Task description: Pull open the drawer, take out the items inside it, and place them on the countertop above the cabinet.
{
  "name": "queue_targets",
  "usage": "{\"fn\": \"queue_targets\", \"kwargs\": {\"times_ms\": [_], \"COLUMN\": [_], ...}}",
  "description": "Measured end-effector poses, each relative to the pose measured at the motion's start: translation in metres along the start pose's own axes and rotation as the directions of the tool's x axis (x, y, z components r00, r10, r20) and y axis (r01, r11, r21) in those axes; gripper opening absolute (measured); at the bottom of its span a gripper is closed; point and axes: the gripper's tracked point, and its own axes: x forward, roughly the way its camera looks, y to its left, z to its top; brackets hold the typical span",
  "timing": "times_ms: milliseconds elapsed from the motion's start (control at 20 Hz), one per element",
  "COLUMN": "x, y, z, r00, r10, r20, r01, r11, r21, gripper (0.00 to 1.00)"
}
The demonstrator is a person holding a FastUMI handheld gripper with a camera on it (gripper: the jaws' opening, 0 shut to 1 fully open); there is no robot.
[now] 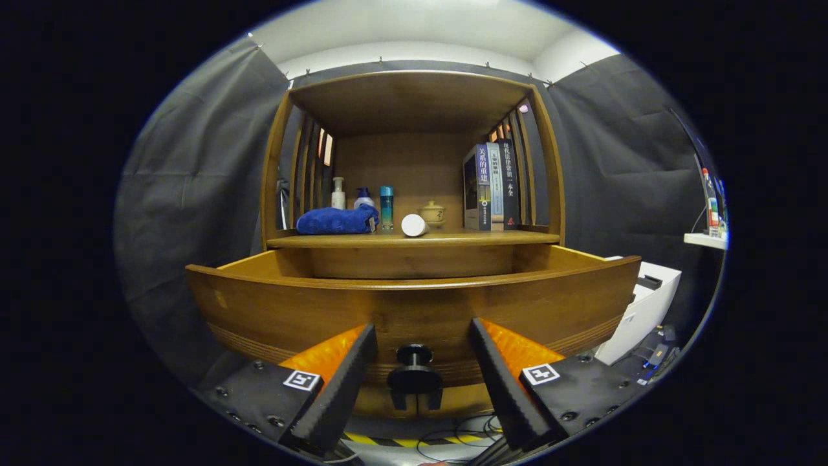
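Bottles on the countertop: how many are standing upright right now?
3: a white pump bottle, a blue-capped one half hidden behind the blue towel, and a teal bottle beside it. More may be hidden.

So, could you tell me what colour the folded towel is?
Blue; the towel shows clearly in the gripper view.

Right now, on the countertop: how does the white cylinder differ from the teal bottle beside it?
The white cylinder lies on its side, round end facing the claw; the teal bottle stands upright. The cylinder is plain white and squat; the bottle is teal, taller and slimmer. The cylinder sits nearer the countertop front edge, the bottle further back. Both rest on the countertop, right of the blue cloth. The claw is open around the drawer knob.
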Motion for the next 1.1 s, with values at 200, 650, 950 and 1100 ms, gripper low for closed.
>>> {"fn": "queue_targets", "kwargs": {"times_ms": [200, 650, 950, 1100], "x": [0.027, 0.094, 0.135, 0.151], "y": [0.001, 0.002, 0.003, 0.004], "z": [0.005, 0.014, 0.018, 0.021], "r00": [1.0, 0.997, 0.995, 0.994], "r10": [0.0, 0.005, 0.011, 0.01], "r20": [-0.025, -0.077, -0.096, -0.106], "r01": [0.0, -0.003, -0.008, -0.006], "r11": [1.0, 1.0, 0.999, 0.999], "r21": [-0.006, 0.025, 0.041, 0.042], "gripper": [0.98, 0.98, 0.98, 0.98]}}
